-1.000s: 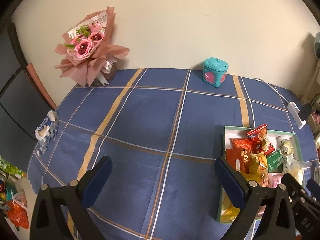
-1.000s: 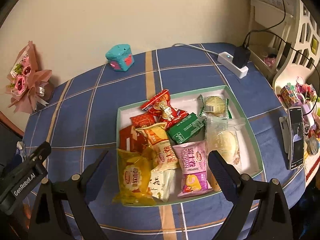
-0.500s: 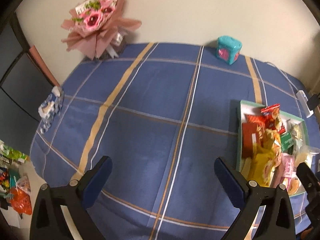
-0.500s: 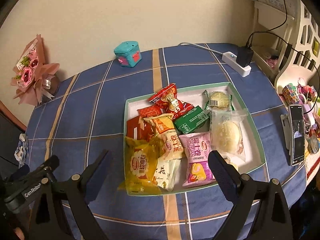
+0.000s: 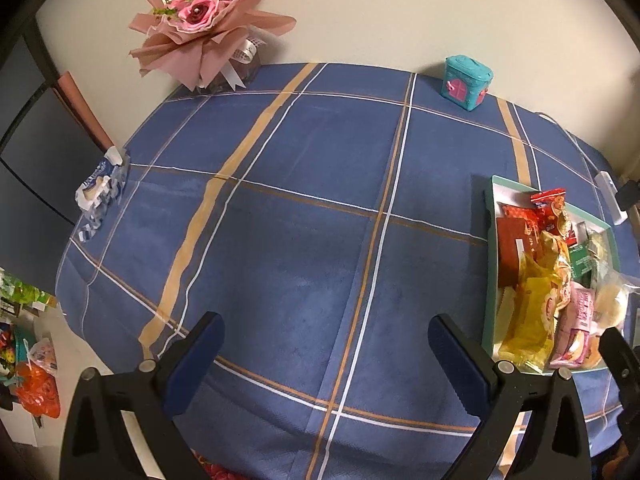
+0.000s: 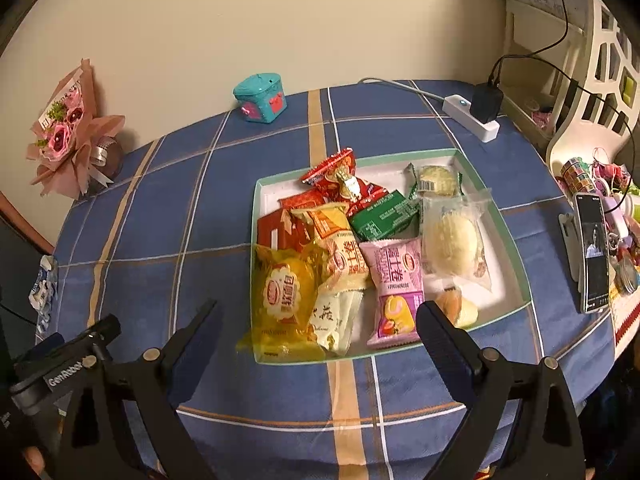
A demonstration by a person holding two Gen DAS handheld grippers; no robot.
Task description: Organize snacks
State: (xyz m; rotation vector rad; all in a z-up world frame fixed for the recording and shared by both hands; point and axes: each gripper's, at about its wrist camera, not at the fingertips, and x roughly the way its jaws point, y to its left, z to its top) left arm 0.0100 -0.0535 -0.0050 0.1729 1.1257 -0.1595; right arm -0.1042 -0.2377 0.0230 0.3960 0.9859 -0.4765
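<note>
Seemingly every snack on show lay inside the shallow green-edged tray (image 6: 516,264) on the blue plaid surface (image 6: 208,208), none loose on the cloth around it. Packets were heaped toward the tray's left and near side: a yellow bag (image 6: 282,296) overhanging the front rim, a pink packet (image 6: 394,280), a green packet (image 6: 384,218), a red wrapper (image 6: 336,174) and a clear-bagged bun (image 6: 454,240), while the far right corner sat bare. Such a scene would fit snacks freshly gathered into the tray as well as a jumble waiting to be sorted; the pictures did not settle which.

Both tools were empty, fingers spread wide. The right hand-held gripper (image 6: 318,334) hovered over the tray's near edge; the left hand-held gripper (image 5: 324,344) hung over open cloth, well apart from the tray (image 5: 490,264).

Only the right view showed the whole tray, plus a phone (image 6: 592,252) and a power strip (image 6: 472,118) beyond it. Only the left view took in the surface's far left, with a tissue pack (image 5: 100,184) at its edge and what may be bagged goods (image 5: 36,384) on the floor, too blurred to name. A bouquet (image 5: 200,20) and a teal box (image 5: 466,82) appeared in both.
</note>
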